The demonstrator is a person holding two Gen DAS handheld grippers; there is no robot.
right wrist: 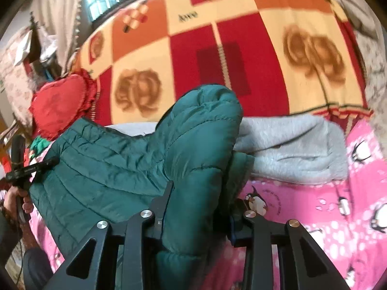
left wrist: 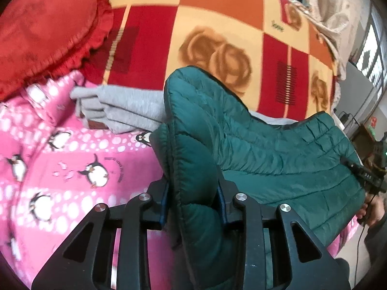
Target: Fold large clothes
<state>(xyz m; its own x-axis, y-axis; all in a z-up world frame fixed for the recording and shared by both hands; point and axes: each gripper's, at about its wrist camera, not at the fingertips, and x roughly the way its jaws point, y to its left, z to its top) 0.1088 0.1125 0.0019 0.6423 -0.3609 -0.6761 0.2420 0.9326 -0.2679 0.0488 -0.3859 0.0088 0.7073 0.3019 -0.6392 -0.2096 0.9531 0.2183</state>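
A dark green quilted puffer jacket [left wrist: 266, 145] hangs between my two grippers above the bed. My left gripper [left wrist: 193, 188] is shut on a thick bunch of the jacket's edge. My right gripper [right wrist: 200, 200] is shut on another bunched part of the jacket [right wrist: 108, 169]. Each gripper shows at the far side of the other's view, the right gripper [left wrist: 370, 178] with a hand on it and the left gripper [right wrist: 24, 166] likewise. The fingertips are buried in the fabric.
A folded grey garment [left wrist: 125, 108] lies on the pink penguin blanket [left wrist: 72, 169], also seen in the right wrist view [right wrist: 290, 149]. A red frilled cushion [left wrist: 48, 31] sits at the left. A red, orange and cream rose-patterned blanket [left wrist: 217, 36] covers the bed behind.
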